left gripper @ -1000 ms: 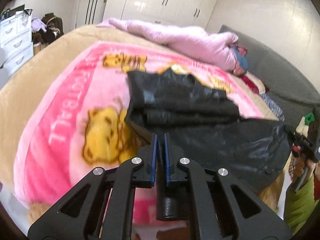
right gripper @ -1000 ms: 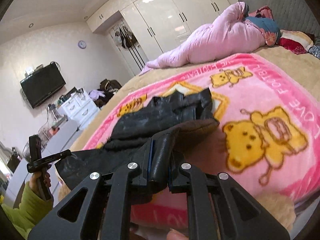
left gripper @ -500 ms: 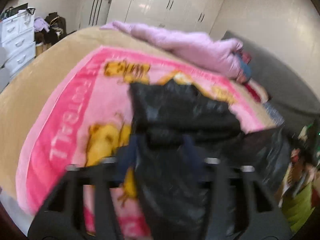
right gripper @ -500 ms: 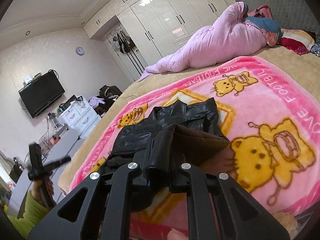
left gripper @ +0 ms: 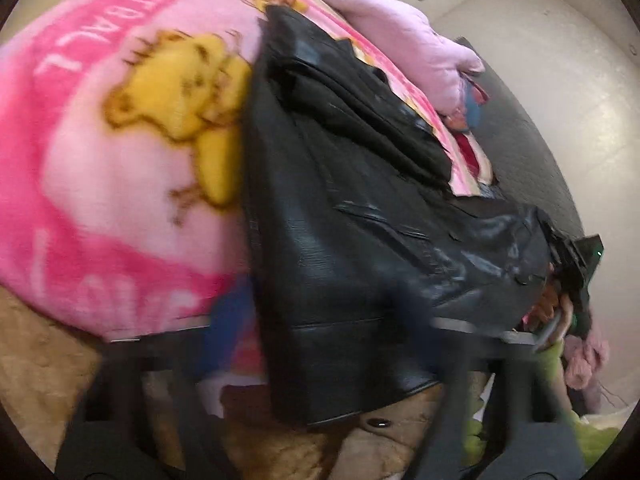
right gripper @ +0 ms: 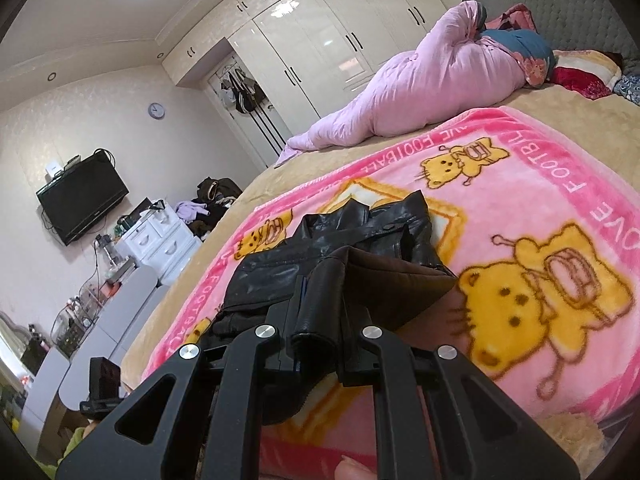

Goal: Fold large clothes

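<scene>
A black leather jacket (left gripper: 360,208) with a brown lining lies on a pink bear-print blanket (left gripper: 100,160) on the bed. In the left wrist view my left gripper (left gripper: 320,320) is blurred by motion, its fingers spread wide with the jacket's hem lying between and over them. In the right wrist view my right gripper (right gripper: 320,320) is shut on a folded edge of the jacket (right gripper: 340,248), holding it lifted so the brown lining (right gripper: 392,280) shows. The right gripper also shows at the right edge of the left wrist view (left gripper: 576,268).
A rolled pink duvet (right gripper: 420,96) lies at the far side of the bed, with pillows (right gripper: 576,76) by the grey headboard (right gripper: 580,0). White drawers (right gripper: 160,236) and a wall television (right gripper: 82,200) stand to the left. White wardrobes (right gripper: 320,52) line the far wall.
My left gripper has opened from shut and moved forward over the jacket. My right gripper has carried the jacket edge forward and up, folding it over the rest.
</scene>
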